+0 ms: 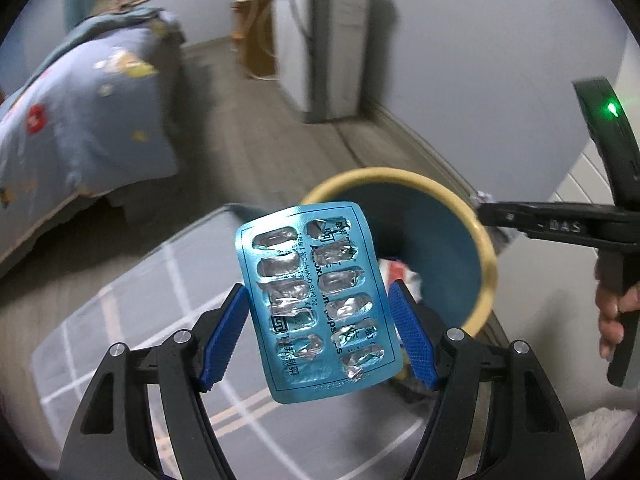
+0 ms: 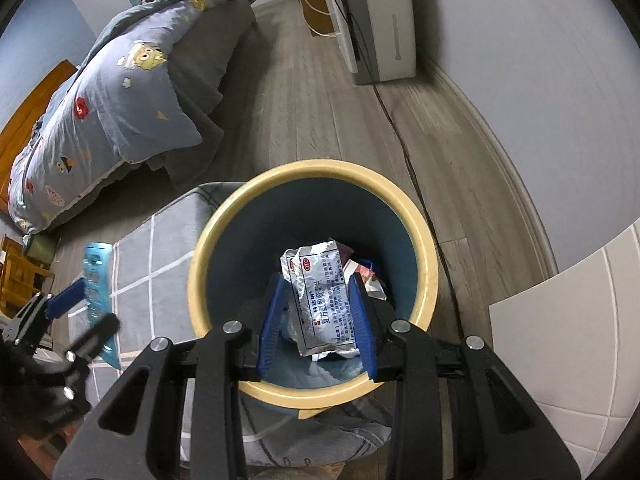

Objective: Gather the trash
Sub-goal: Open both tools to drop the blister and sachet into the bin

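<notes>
Left tongs gripping blister pack, right tongs holding sachet over bin

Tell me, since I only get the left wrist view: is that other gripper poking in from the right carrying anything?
Observer: Yes. The right gripper is shut on a white medicine sachet.
Operator: Is it over the bin?
Observer: Yes, the sachet hangs within the bin's yellow rim.
Operator: And my blister pack?
Observer: The blister pack is off to the bin's left, above the grey rug, not over the opening.
</notes>
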`<action>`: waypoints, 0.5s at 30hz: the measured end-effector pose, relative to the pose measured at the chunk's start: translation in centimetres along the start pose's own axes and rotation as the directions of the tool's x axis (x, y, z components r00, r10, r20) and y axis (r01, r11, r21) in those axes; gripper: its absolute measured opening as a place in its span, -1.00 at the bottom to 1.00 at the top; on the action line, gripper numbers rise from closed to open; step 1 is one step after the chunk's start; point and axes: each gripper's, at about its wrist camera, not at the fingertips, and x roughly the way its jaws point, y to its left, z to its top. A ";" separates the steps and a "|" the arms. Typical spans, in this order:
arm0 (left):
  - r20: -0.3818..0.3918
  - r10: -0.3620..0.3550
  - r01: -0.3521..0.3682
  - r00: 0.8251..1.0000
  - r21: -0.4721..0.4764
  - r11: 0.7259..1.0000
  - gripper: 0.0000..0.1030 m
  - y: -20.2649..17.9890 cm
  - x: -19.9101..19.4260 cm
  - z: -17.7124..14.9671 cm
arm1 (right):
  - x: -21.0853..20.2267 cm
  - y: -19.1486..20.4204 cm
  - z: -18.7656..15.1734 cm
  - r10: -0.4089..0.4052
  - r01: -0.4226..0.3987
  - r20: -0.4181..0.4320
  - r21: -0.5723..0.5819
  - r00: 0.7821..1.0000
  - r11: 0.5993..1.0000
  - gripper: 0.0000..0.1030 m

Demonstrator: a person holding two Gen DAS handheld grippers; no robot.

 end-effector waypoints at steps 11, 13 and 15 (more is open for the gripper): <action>-0.024 -0.071 0.074 0.997 0.108 0.991 0.55 -2.8 4.7 1.9 | 1.9 -2.1 1.3 0.024 -0.023 -0.017 0.053 1.000 0.998 -0.14; -0.017 -0.075 0.076 0.997 0.099 0.992 0.70 -2.5 4.6 1.8 | 1.9 -2.1 1.5 0.021 -0.021 -0.010 0.060 1.000 0.998 0.23; -0.011 -0.082 0.082 0.997 0.084 0.993 0.76 -2.0 4.3 1.7 | 1.5 -2.0 1.5 0.007 -0.007 0.003 0.049 1.000 0.999 0.28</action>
